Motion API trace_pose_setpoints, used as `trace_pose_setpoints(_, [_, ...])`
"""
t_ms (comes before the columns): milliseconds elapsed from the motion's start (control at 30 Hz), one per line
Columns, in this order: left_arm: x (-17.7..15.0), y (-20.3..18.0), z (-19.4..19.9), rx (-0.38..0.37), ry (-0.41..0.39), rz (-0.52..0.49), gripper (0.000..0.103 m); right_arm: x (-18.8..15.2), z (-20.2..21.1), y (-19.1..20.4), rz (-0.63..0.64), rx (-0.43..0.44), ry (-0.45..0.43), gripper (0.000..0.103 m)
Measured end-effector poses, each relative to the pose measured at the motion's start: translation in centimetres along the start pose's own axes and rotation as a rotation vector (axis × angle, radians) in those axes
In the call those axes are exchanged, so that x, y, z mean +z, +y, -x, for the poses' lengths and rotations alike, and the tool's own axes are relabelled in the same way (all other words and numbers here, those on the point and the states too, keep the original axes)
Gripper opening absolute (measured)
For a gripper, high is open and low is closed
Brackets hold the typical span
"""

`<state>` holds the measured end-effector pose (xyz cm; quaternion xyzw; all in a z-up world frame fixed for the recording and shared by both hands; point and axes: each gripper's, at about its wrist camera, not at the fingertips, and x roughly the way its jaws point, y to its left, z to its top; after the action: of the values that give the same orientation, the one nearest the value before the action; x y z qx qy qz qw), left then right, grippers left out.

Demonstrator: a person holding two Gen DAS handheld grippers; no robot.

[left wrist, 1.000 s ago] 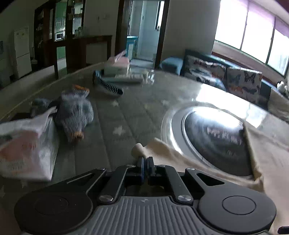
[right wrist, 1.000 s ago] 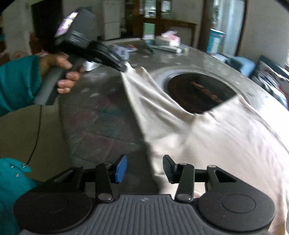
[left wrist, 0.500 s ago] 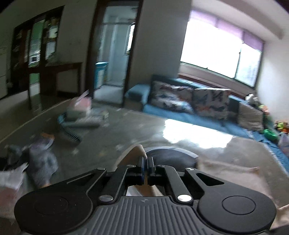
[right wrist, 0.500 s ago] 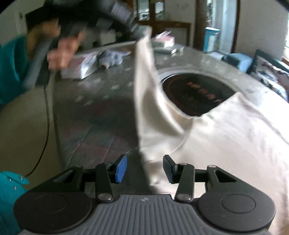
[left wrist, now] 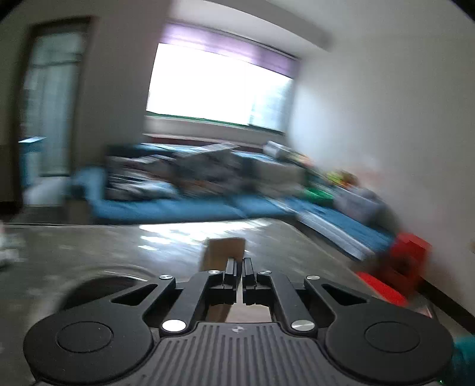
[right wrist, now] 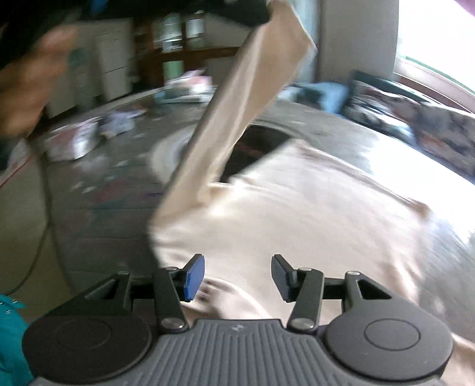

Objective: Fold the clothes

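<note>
A cream shirt (right wrist: 297, 213) lies spread on the round grey table (right wrist: 124, 190). My left gripper (left wrist: 240, 267) is shut on the end of one sleeve (left wrist: 225, 249). In the right wrist view that sleeve (right wrist: 237, 112) hangs stretched up from the shirt to the left gripper (right wrist: 246, 12) at the top of the frame. My right gripper (right wrist: 237, 273) is open and empty, low over the near edge of the shirt. Both views are motion blurred.
A dark round inset (right wrist: 261, 142) sits in the table centre, partly under the shirt. Tissue packs and small items (right wrist: 89, 133) lie at the table's far left. A blue sofa (left wrist: 184, 190) stands under a bright window. Red objects (left wrist: 397, 267) sit on the floor at right.
My left gripper has lifted the sleeve high and swung right, toward the shirt's body. The sleeve now hangs steeply. My right gripper has stayed open over the shirt's near edge.
</note>
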<state>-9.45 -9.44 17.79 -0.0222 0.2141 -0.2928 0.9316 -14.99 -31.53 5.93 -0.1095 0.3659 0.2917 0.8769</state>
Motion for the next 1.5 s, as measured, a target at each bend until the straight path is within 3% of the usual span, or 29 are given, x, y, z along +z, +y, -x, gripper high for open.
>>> trace_pose_setpoints(100, [-2.0,-1.6,-1.9,-0.055,0.07,-0.037,0.027,-1.5,1.5,-2.8,-0.084,-0.06,0.003,0.054])
trace_pose_setpoints(133, [-2.7,-1.7,-2.4,-0.063,0.096,-0.038,0.039,-2.0,1.9,-3.4,-0.104,-0.078,0.006,0.056])
trace_pose_setpoints(167, [-3.3,-1.8,-2.9,-0.07,0.123,-0.039,0.046,-2.5,2.1,-3.9,-0.116,-0.093,0.014,0.056])
trace_pose_setpoints(333, [-6.0,1.7,-3.3,0.019,0.193,0.023,0.045,-4.3,3.0,-5.4,-0.145,-0.134,0.047,0.056])
trace_pose_setpoints(433, [-7.9,4.4,-3.6,0.095,0.252,0.051,0.043,-3.9,3.5,-5.8,-0.17,-0.147,0.009,0.056])
trace_pose_setpoints(600, [-11.4,6.0,-2.6,0.145,0.338,0.014,0.043,-3.0,2.2,-6.8,-0.201,-0.166,-0.003,0.05])
trace_pose_setpoints(833, [-13.2,4.8,-1.6,0.15,0.33,-0.101,0.045,-2.6,0.4,-7.7,-0.24,-0.174,0.021,0.032])
trace_pose_setpoints(967, [-13.8,4.5,-1.9,0.157,0.335,-0.151,0.045,-2.5,-0.6,-8.3,-0.261,-0.179,0.036,0.008])
trace_pose_setpoints(1100, [-14.2,4.5,-1.8,0.147,0.325,-0.175,0.033,-2.1,-0.5,-8.4,-0.264,-0.188,0.031,0.007])
trace_pose_setpoints(1167, [-14.2,4.4,-1.7,0.146,0.316,-0.184,0.016,-1.8,0.5,-8.0,-0.264,-0.193,0.01,0.006])
trace_pose_setpoints(1400, [-14.5,4.4,-0.9,0.145,0.309,-0.189,0.009,-2.8,2.7,-6.0,-0.256,-0.189,0.026,0.007])
trace_pose_setpoints(1500, [-14.6,4.8,-0.3,0.154,0.33,-0.197,0.009,-3.4,2.8,-6.1,-0.261,-0.198,0.035,0.015])
